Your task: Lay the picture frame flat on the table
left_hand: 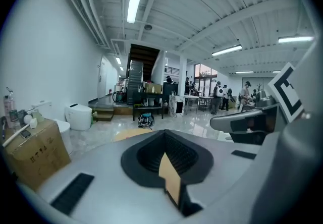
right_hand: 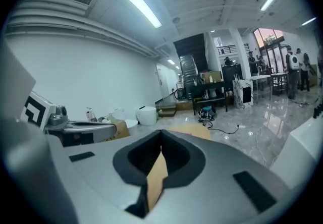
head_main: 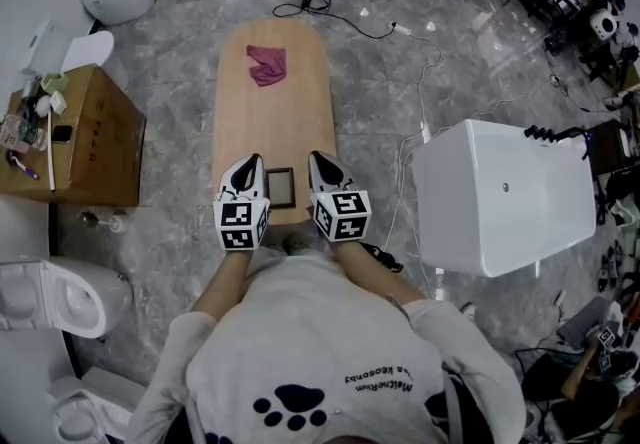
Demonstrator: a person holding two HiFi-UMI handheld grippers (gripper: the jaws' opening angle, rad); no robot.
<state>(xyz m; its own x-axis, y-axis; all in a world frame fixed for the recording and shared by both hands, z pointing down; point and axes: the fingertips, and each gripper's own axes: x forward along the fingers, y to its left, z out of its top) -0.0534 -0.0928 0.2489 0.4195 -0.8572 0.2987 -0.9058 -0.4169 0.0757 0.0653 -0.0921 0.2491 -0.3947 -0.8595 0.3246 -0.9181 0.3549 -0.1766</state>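
The left gripper (left_hand: 164,136) had its two dark ribbed fingers pressed together at the tips, with nothing held between them. The right gripper (right_hand: 160,135) was the same, closed on itself and empty. From the head view, both grippers were held side by side over the near end of the long, round-ended, light wooden table (head_main: 291,117), the left gripper (head_main: 253,161) by the table's left edge and the right gripper (head_main: 316,157) by its right edge, both pointing toward the far end. Between them lay the small rectangular picture frame with a thin dark border (head_main: 281,187). It was flat on the tabletop, face up, with a dull grey-brown pane inside the border and its long sides running near to far. It sat close to the table's near end and neither gripper touched it. Far along the table, well apart from the frame, lay a crumpled dark-pink cloth (head_main: 266,63). To the left of the table stood a brown cardboard box (head_main: 98,137) with small items on top, and to the right a white rectangular bathtub (head_main: 500,194) sat on the grey marble floor.
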